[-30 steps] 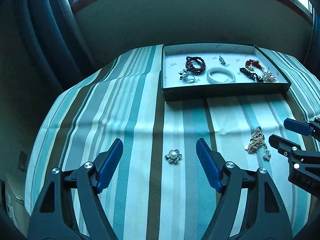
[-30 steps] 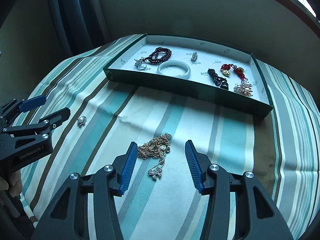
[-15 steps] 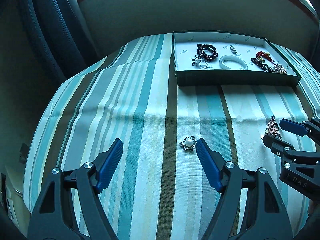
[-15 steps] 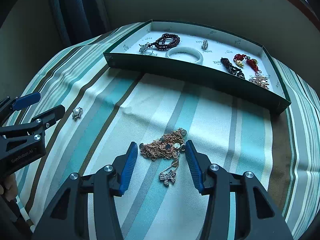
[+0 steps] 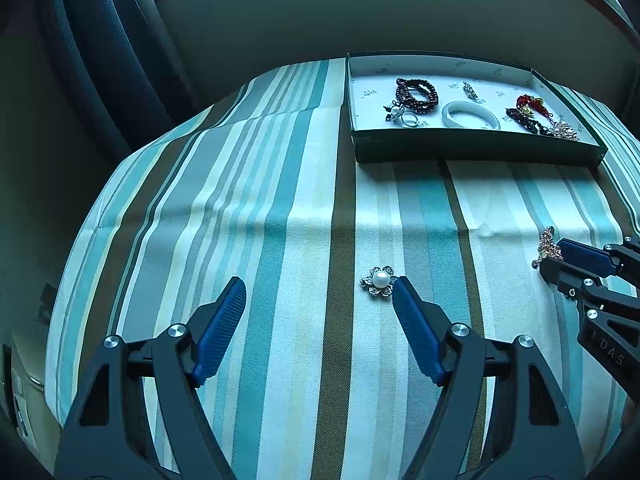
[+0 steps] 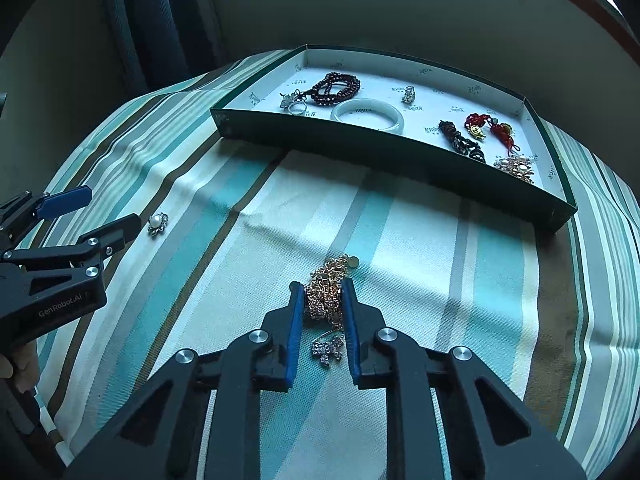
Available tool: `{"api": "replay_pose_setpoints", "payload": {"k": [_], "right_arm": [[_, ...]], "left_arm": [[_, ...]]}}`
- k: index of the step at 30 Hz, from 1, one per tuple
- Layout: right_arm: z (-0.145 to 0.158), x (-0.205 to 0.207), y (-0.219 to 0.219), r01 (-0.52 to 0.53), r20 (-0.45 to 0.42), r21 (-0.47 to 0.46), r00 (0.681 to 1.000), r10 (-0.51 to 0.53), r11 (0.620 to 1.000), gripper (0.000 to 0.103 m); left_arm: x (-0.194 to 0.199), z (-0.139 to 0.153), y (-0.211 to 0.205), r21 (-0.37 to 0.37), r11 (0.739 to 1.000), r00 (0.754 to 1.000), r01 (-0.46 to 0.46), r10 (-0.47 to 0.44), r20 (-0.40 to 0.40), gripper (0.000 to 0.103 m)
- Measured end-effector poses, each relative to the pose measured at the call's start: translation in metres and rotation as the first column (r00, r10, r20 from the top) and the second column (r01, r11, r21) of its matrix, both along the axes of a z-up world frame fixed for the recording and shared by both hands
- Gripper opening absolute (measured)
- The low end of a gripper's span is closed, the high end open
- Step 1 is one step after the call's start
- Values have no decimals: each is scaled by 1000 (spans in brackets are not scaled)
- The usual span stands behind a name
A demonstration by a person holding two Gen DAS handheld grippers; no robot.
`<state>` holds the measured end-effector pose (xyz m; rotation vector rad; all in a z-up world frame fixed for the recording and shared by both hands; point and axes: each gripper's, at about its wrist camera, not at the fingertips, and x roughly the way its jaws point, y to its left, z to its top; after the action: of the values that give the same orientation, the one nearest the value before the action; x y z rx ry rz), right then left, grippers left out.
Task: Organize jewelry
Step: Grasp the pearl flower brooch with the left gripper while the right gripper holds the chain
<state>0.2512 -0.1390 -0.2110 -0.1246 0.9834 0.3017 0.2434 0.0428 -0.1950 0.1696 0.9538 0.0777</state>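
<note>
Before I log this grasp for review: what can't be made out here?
- Gold chain: its middle hidden behind the right gripper's pads, right wrist view.
- The same chain, left wrist view: mostly hidden behind that gripper.
- Tray print: too small to read.

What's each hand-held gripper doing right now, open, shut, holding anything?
Left hand-held gripper: open, empty, pearl flower brooch lying by its right fingertip.
Right hand-held gripper: shut on the gold chain necklace, which rests on the striped cloth.

Tablecloth (image 6: 420,240): striped woven cloth, matt. Chain necklace (image 6: 326,292): shiny gold-toned metal. Bangle (image 6: 368,114): smooth, glossy white.
</note>
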Motion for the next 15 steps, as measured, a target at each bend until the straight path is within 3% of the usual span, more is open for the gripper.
{"api": "replay_pose_setpoints", "payload": {"k": [15], "right_arm": [[20,-13,-56,52,51,-59,998,-49,997,17]], "left_arm": [[9,-13,-17,-16,998,998,54,-54,-35,72]]}}
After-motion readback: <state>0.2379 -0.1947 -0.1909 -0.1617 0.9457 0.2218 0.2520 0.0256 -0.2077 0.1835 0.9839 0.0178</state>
